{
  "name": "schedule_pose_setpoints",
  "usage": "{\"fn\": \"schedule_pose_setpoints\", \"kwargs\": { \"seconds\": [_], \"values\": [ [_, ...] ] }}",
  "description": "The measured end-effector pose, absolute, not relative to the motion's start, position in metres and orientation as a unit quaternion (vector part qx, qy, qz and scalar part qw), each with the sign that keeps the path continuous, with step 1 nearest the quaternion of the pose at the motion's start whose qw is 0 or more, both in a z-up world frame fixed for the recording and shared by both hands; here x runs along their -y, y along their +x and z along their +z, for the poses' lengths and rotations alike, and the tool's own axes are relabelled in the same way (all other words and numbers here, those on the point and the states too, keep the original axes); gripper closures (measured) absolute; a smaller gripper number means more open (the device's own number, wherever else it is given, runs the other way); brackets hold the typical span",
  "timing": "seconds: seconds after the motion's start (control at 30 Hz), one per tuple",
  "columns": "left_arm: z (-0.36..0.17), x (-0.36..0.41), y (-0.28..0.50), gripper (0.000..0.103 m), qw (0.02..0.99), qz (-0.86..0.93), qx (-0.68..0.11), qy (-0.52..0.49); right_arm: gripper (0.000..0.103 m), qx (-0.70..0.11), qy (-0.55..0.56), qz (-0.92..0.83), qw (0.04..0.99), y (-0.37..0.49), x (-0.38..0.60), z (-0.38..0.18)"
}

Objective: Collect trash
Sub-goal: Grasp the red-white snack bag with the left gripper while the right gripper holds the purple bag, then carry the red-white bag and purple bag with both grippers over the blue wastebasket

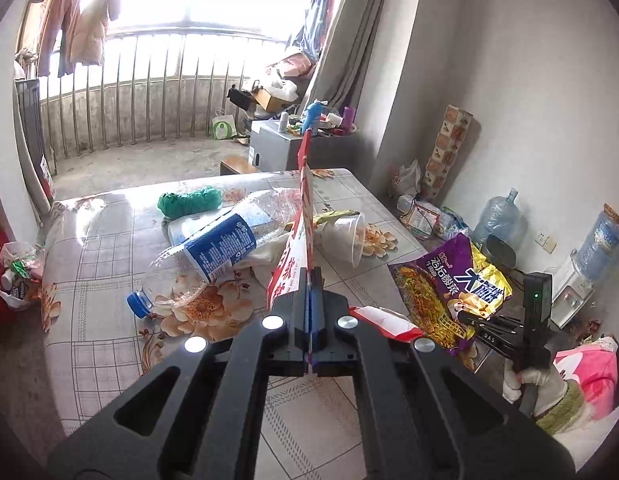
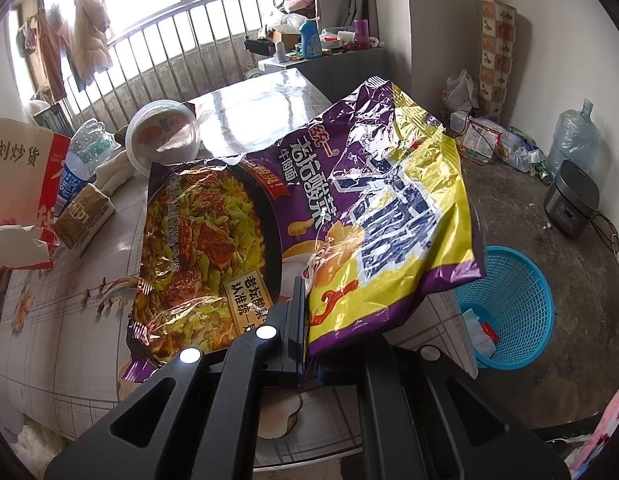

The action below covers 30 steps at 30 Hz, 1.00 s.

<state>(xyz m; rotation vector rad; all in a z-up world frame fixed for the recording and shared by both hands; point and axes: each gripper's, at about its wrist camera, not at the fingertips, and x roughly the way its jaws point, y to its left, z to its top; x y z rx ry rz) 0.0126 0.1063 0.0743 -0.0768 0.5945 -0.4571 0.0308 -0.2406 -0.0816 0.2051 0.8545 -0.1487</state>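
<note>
The left claw (image 1: 309, 276) is clamped tight on a red and white paper bag (image 1: 287, 256), which stands on edge between the pads and rises clear of the tabletop (image 1: 109, 272). The right claw (image 2: 305, 292) is pinched shut on the lower edge of a purple and yellow noodle packet (image 2: 309, 216), held slanted above the tabletop's right-hand edge; in the left wrist view the same packet (image 1: 449, 284) hangs past that edge beside a gloved hand (image 1: 537, 384). Below it on the floor, close against the table's side, a blue basket (image 2: 509, 308) stands with a few scraps inside and bare floor around it. The near part of the tabletop is open, while the middle is crowded: a crushed plastic bottle (image 1: 213, 248) with a blue cap lies on its side just left of the paper bag, a clear plastic cup (image 1: 349, 236) lies tipped over just behind it, and a green bundle (image 1: 189, 202) sits farther back. In the right wrist view a small brown carton (image 2: 83, 216) lies left of the packet. Beyond the far edge stand a cluttered cabinet (image 1: 277, 144) and a balcony railing (image 1: 149, 96); water jugs (image 1: 499, 216) line the right wall.
</note>
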Motion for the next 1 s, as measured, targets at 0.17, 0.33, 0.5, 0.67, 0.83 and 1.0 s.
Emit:
{"fn": "schedule_pose_setpoints", "kwargs": {
  "seconds": [0.17,0.33,0.5,0.67,0.83,1.0],
  "values": [
    [0.094,-0.111,0.014,0.103,0.929,-0.245,-0.269,-0.064,0.098,-0.411,0.102,-0.072,0.903,0.031,0.241,-0.081],
    [0.105,-0.099,0.019,0.103,0.929,-0.262,-0.250,-0.073,0.098,-0.400,0.113,-0.068,0.907,0.026,0.245,-0.078],
    [0.110,-0.073,0.029,0.103,0.923,-0.296,-0.233,-0.074,0.099,-0.379,0.122,-0.074,0.914,0.020,0.250,-0.072],
    [0.113,-0.033,0.046,0.103,0.908,-0.340,-0.235,-0.074,0.099,-0.358,0.134,-0.087,0.920,0.016,0.261,-0.064],
    [0.115,0.019,0.064,0.103,0.887,-0.390,-0.240,-0.062,0.100,-0.336,0.159,-0.112,0.922,0.007,0.284,-0.059],
    [0.111,0.091,0.084,0.103,0.858,-0.442,-0.259,-0.037,0.100,-0.315,0.189,-0.142,0.919,0.001,0.319,-0.057]
  ]
}}
